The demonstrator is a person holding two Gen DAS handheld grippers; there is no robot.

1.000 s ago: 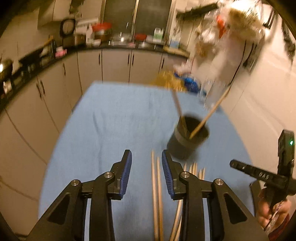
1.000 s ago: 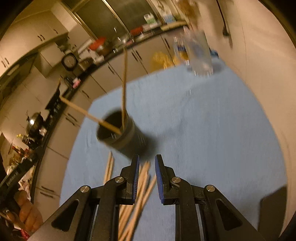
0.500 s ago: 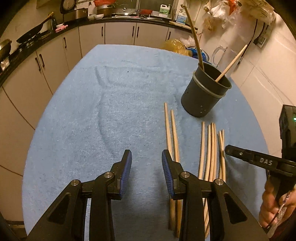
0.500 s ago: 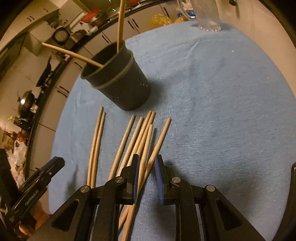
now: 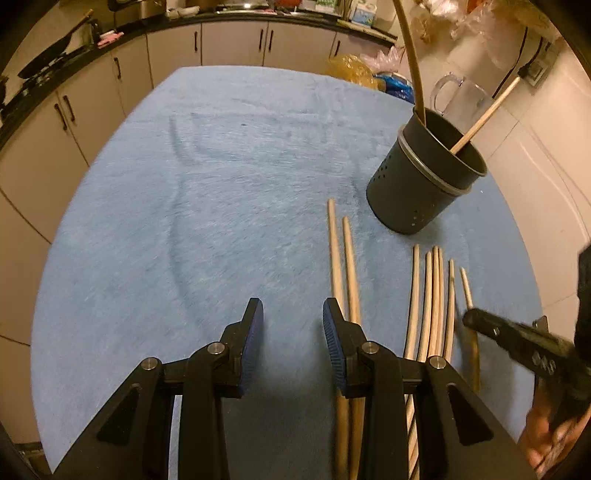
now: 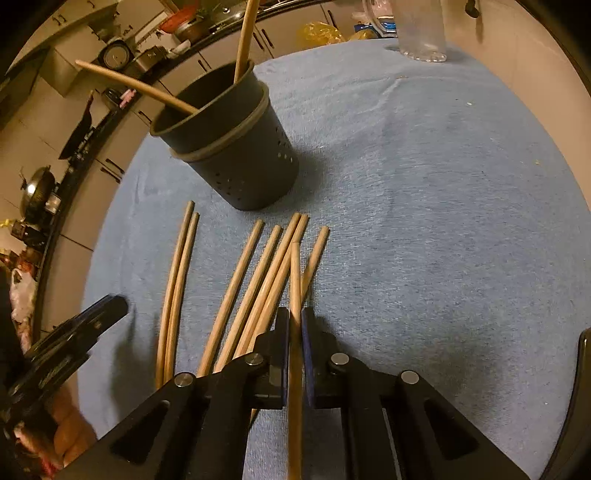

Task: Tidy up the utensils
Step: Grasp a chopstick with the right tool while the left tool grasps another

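Observation:
A dark perforated utensil cup [image 5: 424,177] [image 6: 232,147] stands on the blue cloth with two wooden chopsticks leaning in it. Several more chopsticks [image 5: 432,295] [image 6: 251,284] lie side by side on the cloth in front of the cup; a separate pair [image 5: 343,266] [image 6: 181,273] lies to their left. My right gripper [image 6: 294,328] is shut on one chopstick [image 6: 294,280], which runs between its blue pads. My left gripper [image 5: 293,317] is open and empty over bare cloth, just left of the separate pair.
A clear glass jug [image 5: 458,96] [image 6: 421,29] stands behind the cup at the table's far right edge. Plastic bags [image 5: 354,70] lie past the far edge. Kitchen cabinets and a counter run along the left and back. A wall is close on the right.
Both grippers pulled back from the cup toward the near end of the chopsticks. My right gripper came down over the pile and closed on one chopstick.

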